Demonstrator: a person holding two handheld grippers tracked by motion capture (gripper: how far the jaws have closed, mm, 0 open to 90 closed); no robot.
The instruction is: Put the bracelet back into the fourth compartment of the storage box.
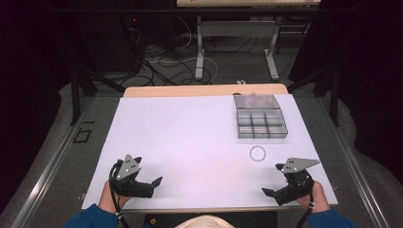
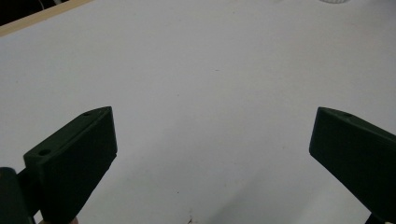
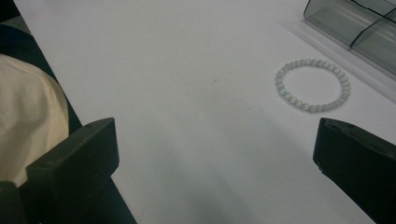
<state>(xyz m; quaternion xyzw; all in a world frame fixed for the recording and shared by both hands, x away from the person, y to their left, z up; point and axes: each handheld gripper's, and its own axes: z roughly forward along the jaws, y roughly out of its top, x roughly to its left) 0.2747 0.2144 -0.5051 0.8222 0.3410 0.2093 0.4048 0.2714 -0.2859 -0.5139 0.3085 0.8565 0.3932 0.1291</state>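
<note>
A pale beaded bracelet (image 1: 251, 153) lies flat on the white table (image 1: 190, 137), just in front of a clear compartment box (image 1: 260, 123) at the right rear. My right gripper (image 1: 271, 179) rests near the front right edge, jaws wide apart with nothing between them. In the right gripper view the bracelet (image 3: 279, 86) lies ahead and to the right of that gripper (image 3: 215, 140), with the box's corner (image 3: 355, 23) beyond it. My left gripper (image 1: 148, 170) sits at the front left, open and empty. In its own view the left gripper (image 2: 212, 135) has bare white table between the jaws.
The box has its lid tilted back and several small empty-looking compartments. A wooden strip (image 1: 204, 90) edges the table's far side. Behind it stand desk legs and loose cables on the floor (image 1: 166, 61). A person's pale clothing (image 3: 28, 112) shows at the near edge.
</note>
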